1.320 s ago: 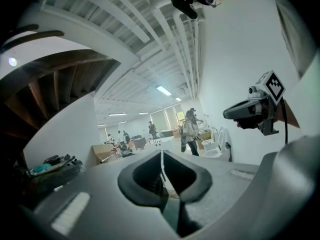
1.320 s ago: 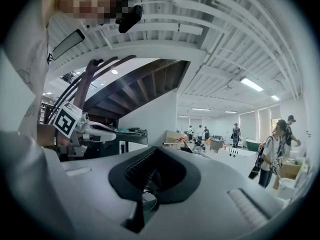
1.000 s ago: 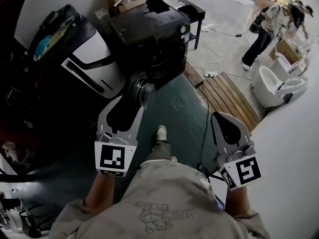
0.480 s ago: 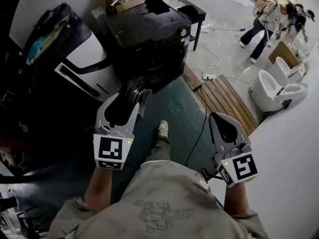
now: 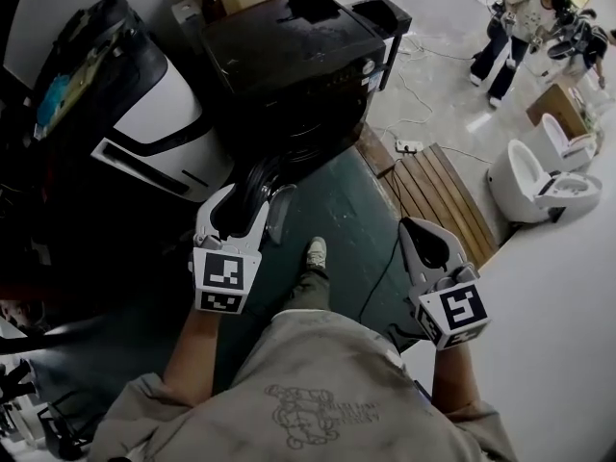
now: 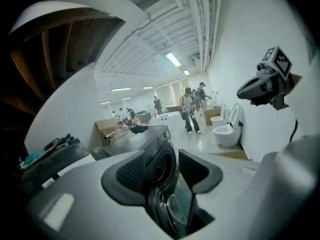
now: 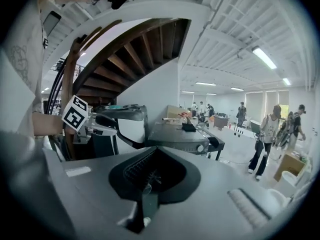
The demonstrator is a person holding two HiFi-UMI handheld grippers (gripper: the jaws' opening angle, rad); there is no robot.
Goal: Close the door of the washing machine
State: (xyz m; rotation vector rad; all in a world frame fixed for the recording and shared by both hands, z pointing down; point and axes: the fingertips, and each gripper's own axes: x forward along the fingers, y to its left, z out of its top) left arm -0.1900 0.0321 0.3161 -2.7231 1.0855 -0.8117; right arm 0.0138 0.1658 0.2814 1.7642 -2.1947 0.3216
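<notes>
The black front-loading washing machine (image 5: 289, 56) stands ahead of me, and its round glass door (image 5: 258, 173) is swung open toward me. My left gripper (image 5: 255, 198) is open and straddles the door's outer edge. In the left gripper view the door (image 6: 167, 211) sits low between the two jaws of the left gripper (image 6: 167, 169), with the drum opening (image 6: 162, 166) behind it. I cannot tell whether a jaw touches the rim. My right gripper (image 5: 416, 229) is shut and empty, off to the right over the floor. From the right gripper (image 7: 156, 156) the machine (image 7: 180, 136) is seen ahead.
A white and black appliance (image 5: 144, 114) leans against the machine's left side. A wooden pallet (image 5: 443, 195) and a cable (image 5: 385, 258) lie on the floor at the right, with toilets (image 5: 539, 176) and people (image 5: 510, 27) beyond. My shoe (image 5: 313, 255) is on the green floor.
I have stepped closer to the machine. My left gripper has moved forward, so the open door now lies deeper between its jaws. The right gripper has kept its pose.
</notes>
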